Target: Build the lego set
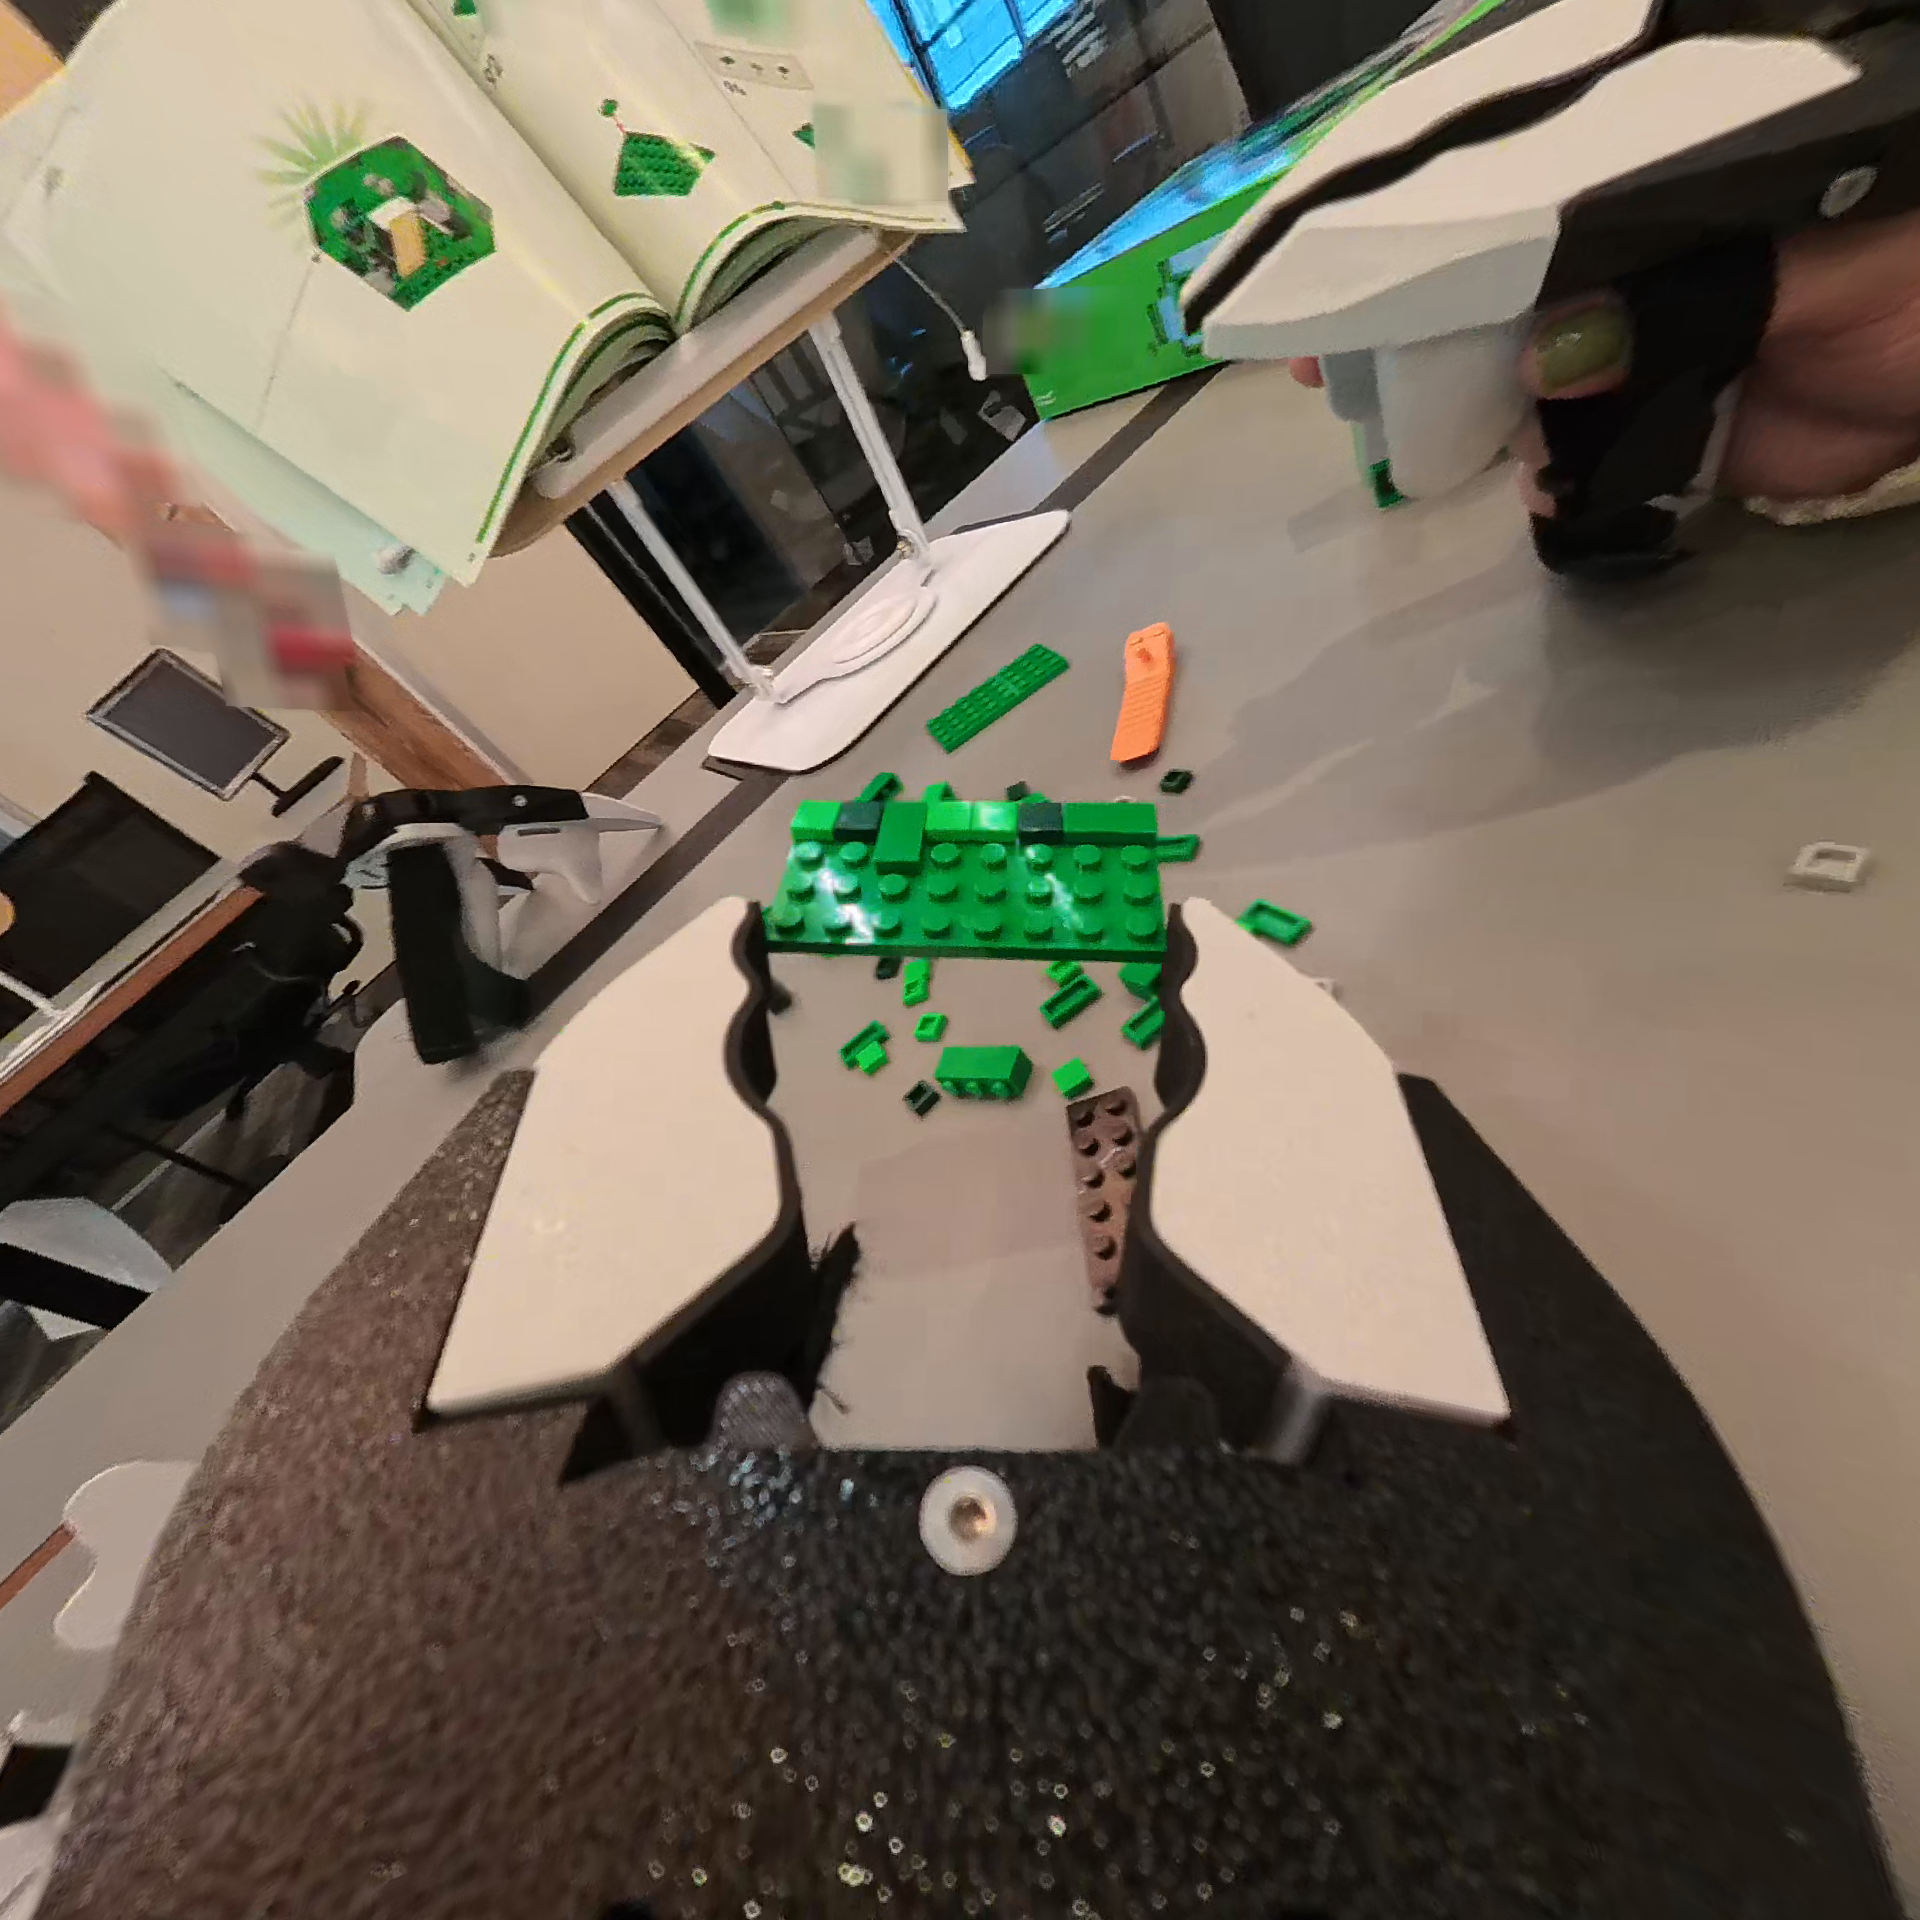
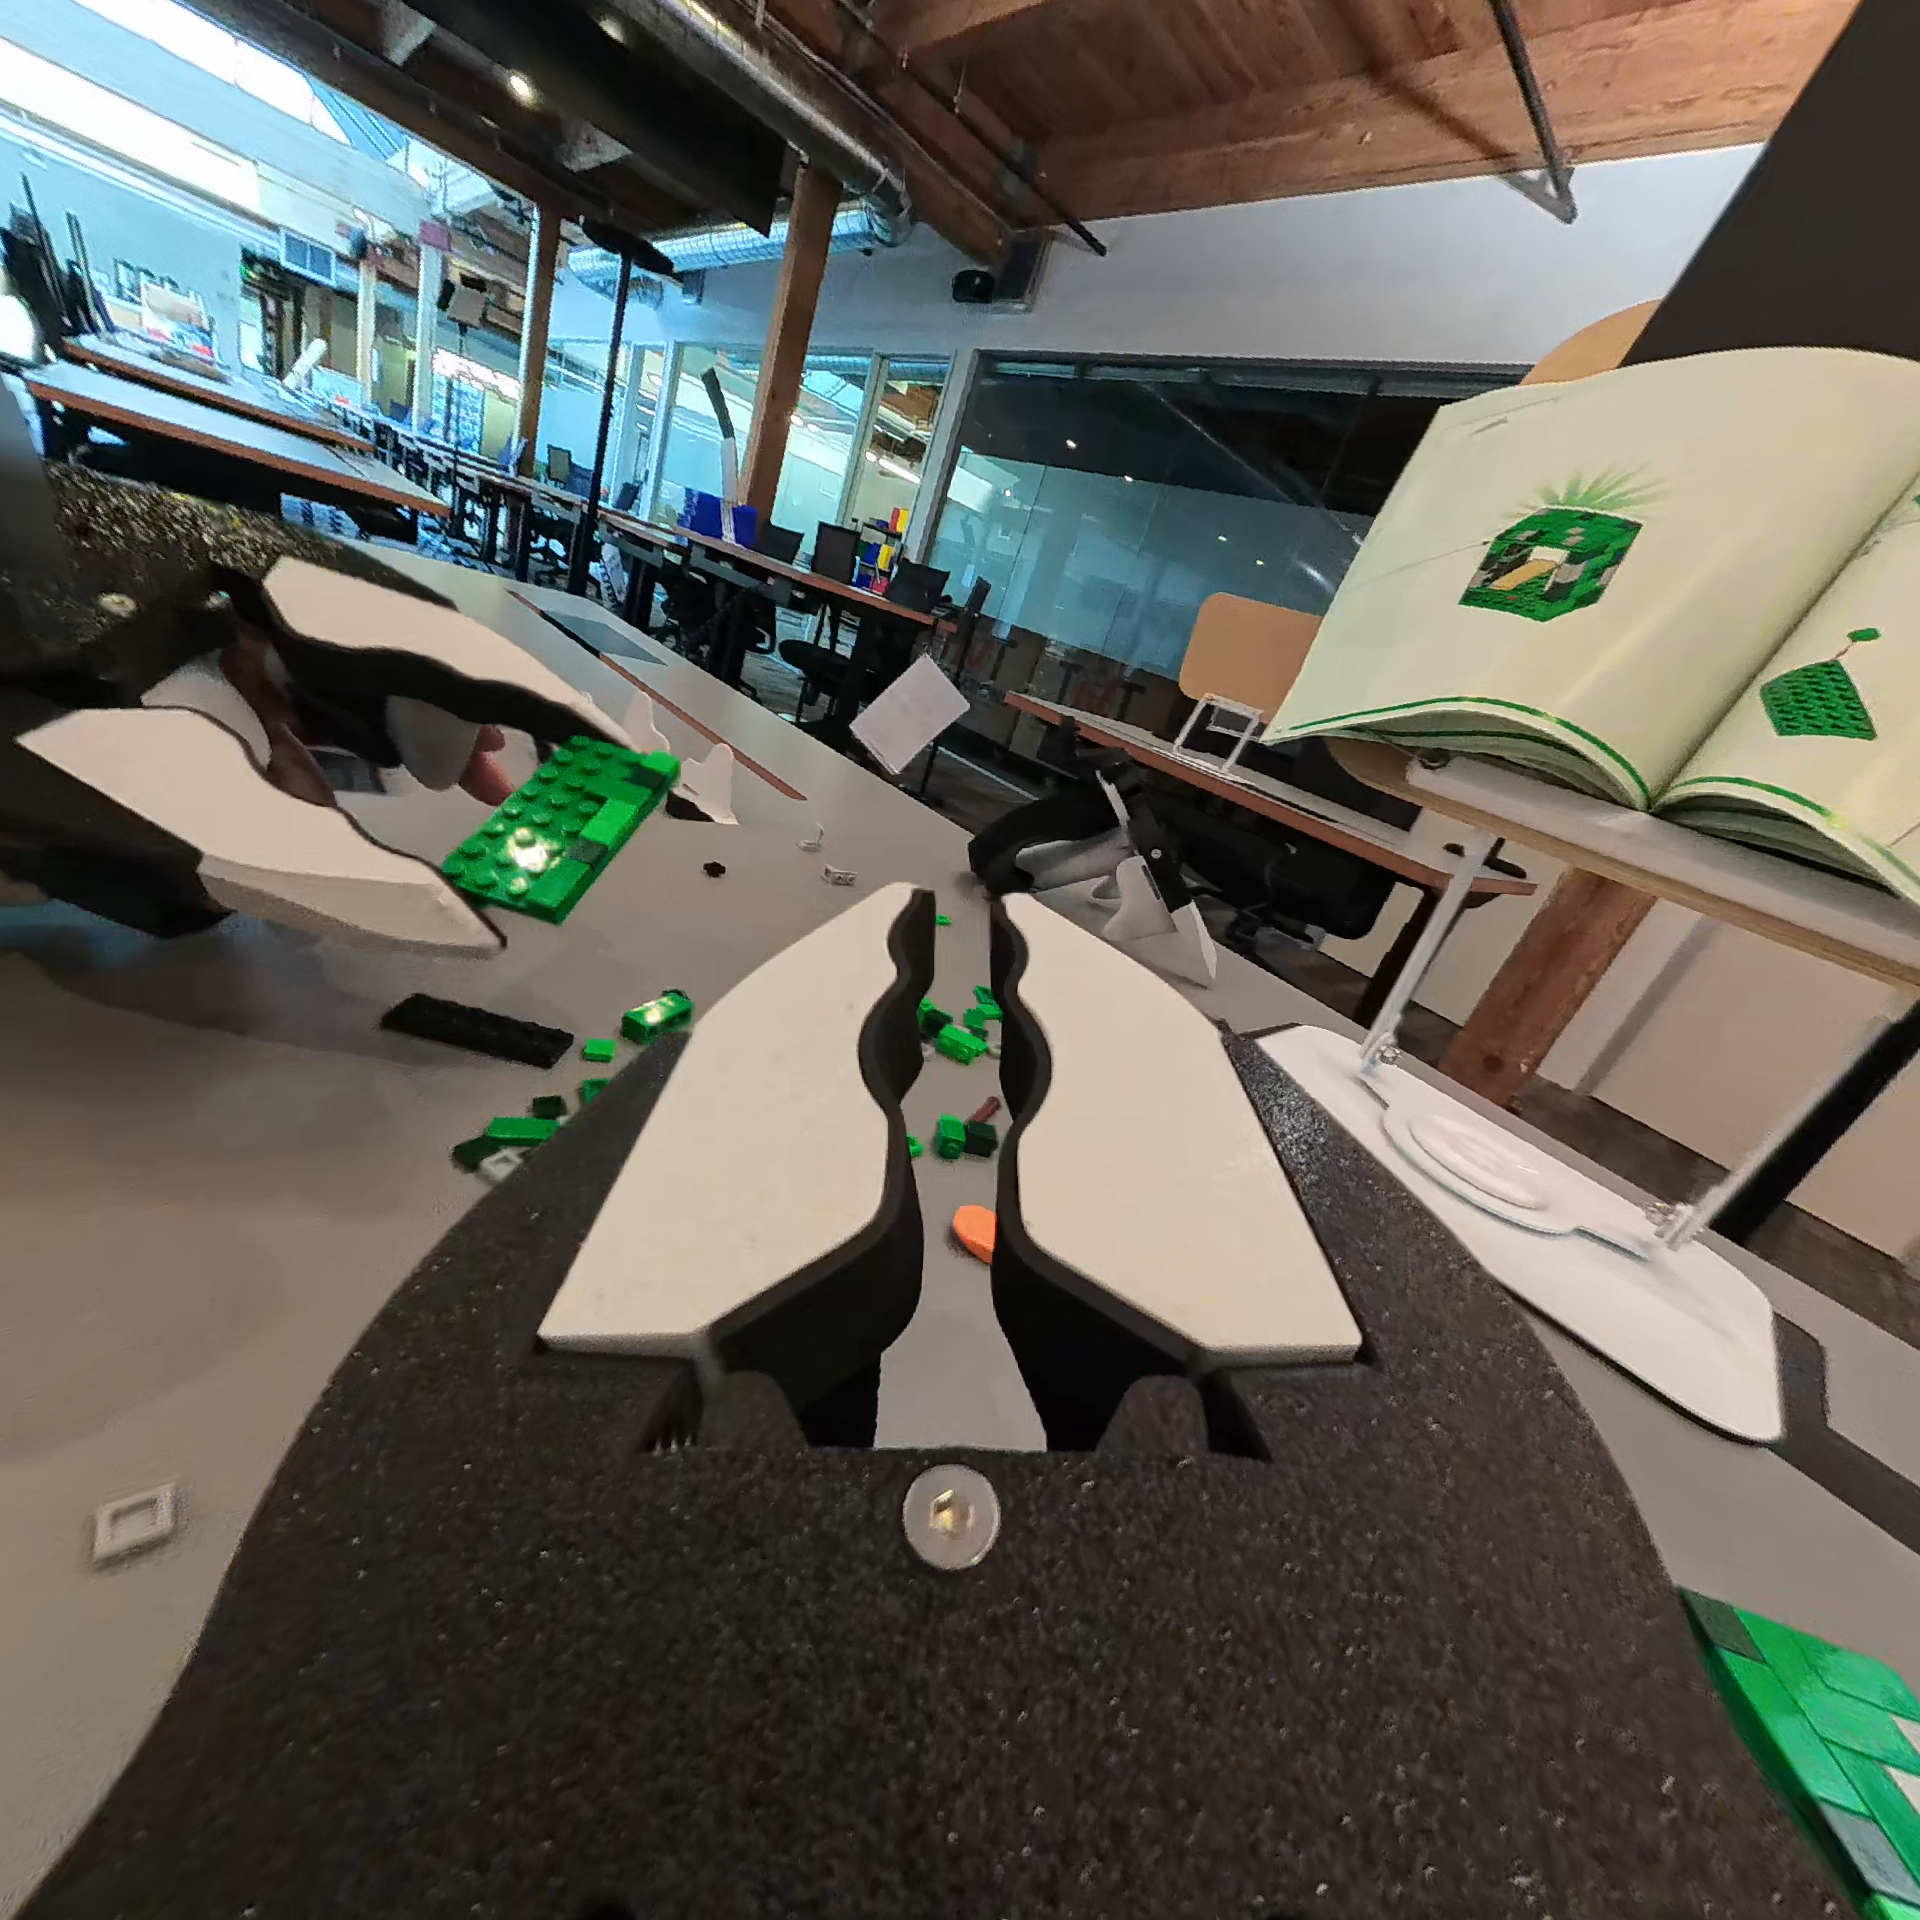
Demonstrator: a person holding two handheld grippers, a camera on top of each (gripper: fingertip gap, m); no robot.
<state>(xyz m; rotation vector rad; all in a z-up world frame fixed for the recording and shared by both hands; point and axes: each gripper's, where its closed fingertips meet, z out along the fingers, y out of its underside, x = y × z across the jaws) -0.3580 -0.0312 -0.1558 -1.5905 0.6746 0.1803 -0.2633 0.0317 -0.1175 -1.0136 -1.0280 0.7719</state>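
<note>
Left gripper (image 1: 966, 935) spread wide, its two tips clamped on the short ends of the green studded plate (image 1: 961, 904); the right wrist view shows the plate (image 2: 561, 826) lifted clear of the table and tilted. A row of green and dark green tiles (image 1: 971, 826) is already pressed along its far edge. Right gripper (image 2: 954, 909) almost closed, a narrow slot between the jaws, nothing in it; it hangs above the table, well apart from the plate.

Step, as judged: tiling the plate, early in the build. Next move likely calls for the right gripper to pick one small loose green piece (image 1: 982, 1070) from the scatter below and seat it on bare studs while the left holds the plate steady.

Surface: grey table (image 1: 1558, 1039), smooth; also on it a brown plate (image 1: 1107, 1174), an orange brick separator (image 1: 1143, 691), a second green plate (image 1: 997, 694). Instruction booklet (image 2: 1621, 613) open on a white stand (image 2: 1538, 1247). Room: open office, desks, glass partitions, timber ceiling.
</note>
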